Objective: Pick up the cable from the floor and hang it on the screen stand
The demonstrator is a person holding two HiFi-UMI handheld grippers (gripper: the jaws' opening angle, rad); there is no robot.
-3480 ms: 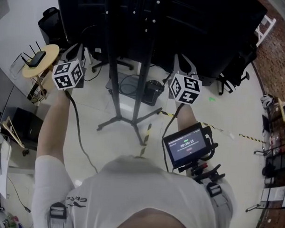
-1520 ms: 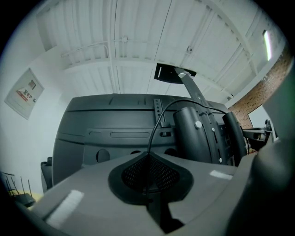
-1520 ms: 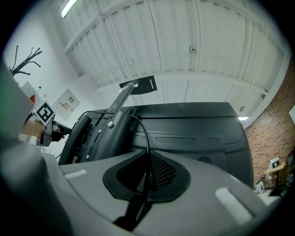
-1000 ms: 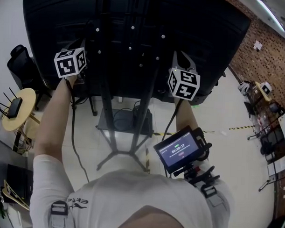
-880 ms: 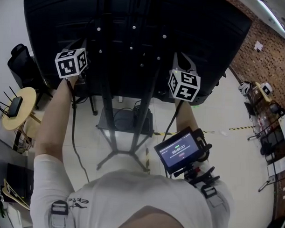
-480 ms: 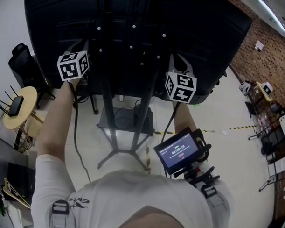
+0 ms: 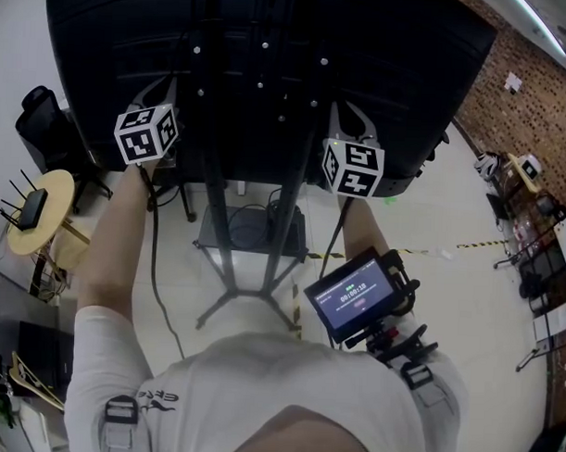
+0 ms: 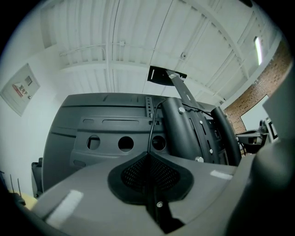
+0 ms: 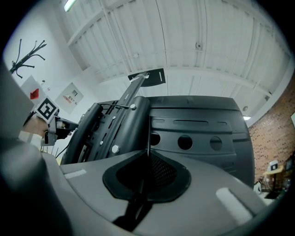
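Clamping the left gripper [image 8: 148,155] shut on a thin black cable [image 8: 150,129] just left of the screen stand [image 7: 219,209], and clamping the right gripper [image 9: 148,156] shut on the same thin line just right of it, both held up close behind the screen [image 7: 382,57] that the stand carries. Seeing the cable rising from each gripper's tips toward the stand's mounting bracket [image 8: 203,133], well above the floor [image 7: 465,310], though losing its span between the grippers against the black screen. Judging it light, limp and smooth-sheathed: sagging wherever unsupported, likely sliding off a rounded bar, so taking hold along the plain run on either side of the stand and not near its ends. Watching the bracket's bolt heads [image 8: 199,159] and plate edges as snag points; finding little room forward of the stand, but open room to either side of it and back from it.
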